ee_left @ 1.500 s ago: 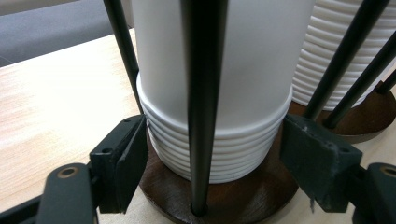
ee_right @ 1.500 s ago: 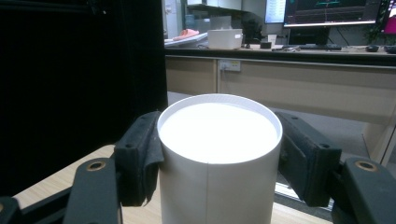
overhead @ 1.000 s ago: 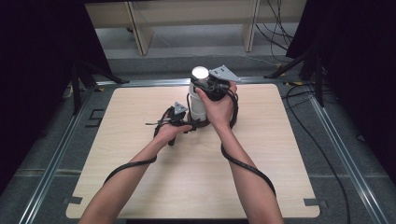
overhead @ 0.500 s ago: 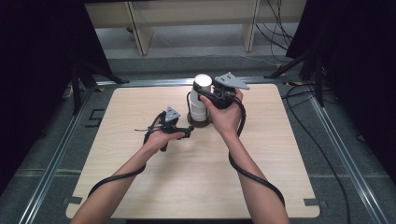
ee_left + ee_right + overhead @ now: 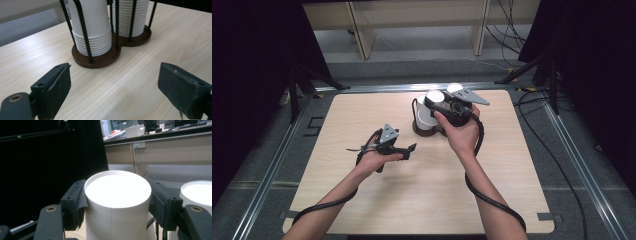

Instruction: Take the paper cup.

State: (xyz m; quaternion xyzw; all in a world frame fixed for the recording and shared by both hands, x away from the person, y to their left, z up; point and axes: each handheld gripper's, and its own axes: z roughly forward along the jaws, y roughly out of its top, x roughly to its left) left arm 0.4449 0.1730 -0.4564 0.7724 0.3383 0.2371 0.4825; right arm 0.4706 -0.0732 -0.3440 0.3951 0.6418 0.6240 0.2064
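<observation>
The left claw point(image 5: 404, 150) hangs low over the middle of the table point(image 5: 362, 210), toward its left side, with its jaws spread wide and nothing between them; its own view looks across bare wood at the dark round base of the cup holder point(image 5: 100, 58). That wire-and-wood holder stands near the table's far edge, right of centre, and carries two stacks of upturned white paper cups side by side inside thin black rods. The right claw point(image 5: 117, 205) is up at the top of the left-hand stack, its padded jaws pressed against both sides of the topmost paper cup point(image 5: 117, 202), whose flat white bottom faces up. The likely trouble is in the lift, I judge: nested cups cling, so two or more may rise together, or the light holder may tip or drag along, since the left claw is not steadying it. Too hard a squeeze could also crumple the thin wall. From above, the right hand point(image 5: 462, 131) covers much of the holder, so how far the cup has risen cannot be told, and the second stack point(image 5: 197, 192) is cut off at the frame edge.
</observation>
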